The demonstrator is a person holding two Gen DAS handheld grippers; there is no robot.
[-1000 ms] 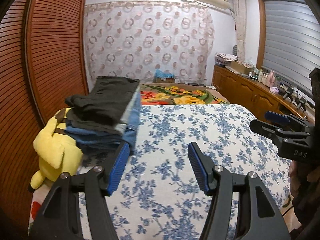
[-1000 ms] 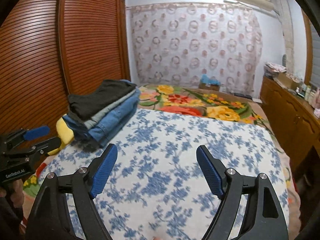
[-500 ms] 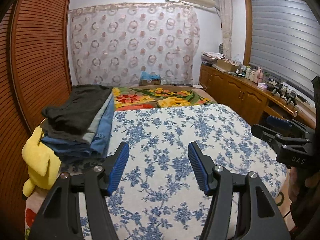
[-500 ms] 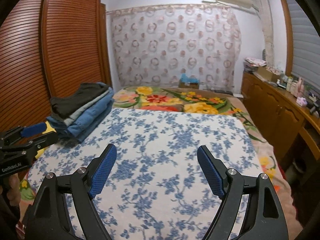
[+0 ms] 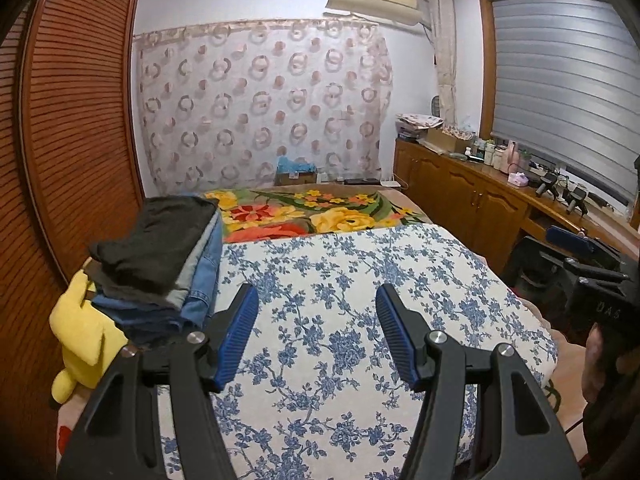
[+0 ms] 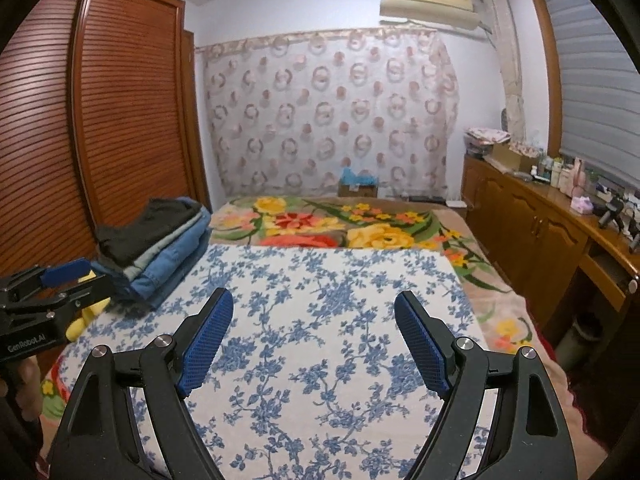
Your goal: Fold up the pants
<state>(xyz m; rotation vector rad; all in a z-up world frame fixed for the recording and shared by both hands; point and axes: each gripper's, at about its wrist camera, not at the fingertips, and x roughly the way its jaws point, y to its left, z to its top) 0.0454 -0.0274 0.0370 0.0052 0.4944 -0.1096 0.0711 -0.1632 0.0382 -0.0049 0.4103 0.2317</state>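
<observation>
A stack of folded pants (image 5: 160, 264), dark grey on top of blue jeans, sits at the left side of the bed; it also shows in the right wrist view (image 6: 156, 248). My left gripper (image 5: 316, 332) is open and empty above the blue-flowered sheet (image 5: 340, 280), to the right of the stack. My right gripper (image 6: 312, 338) is open and empty above the same sheet (image 6: 320, 280). Each gripper shows at the edge of the other's view: the right one (image 5: 580, 256), the left one (image 6: 48, 284).
A yellow plush toy (image 5: 84, 332) lies beside the stack at the bed's left edge. A slatted wooden wardrobe (image 5: 76, 120) stands to the left. A wooden cabinet (image 5: 480, 196) with small items runs along the right. A floral blanket (image 5: 316, 212) covers the far bed.
Both grippers have pulled back and risen from the bed, so the stack and sheet look farther off. Both stay open and empty.
</observation>
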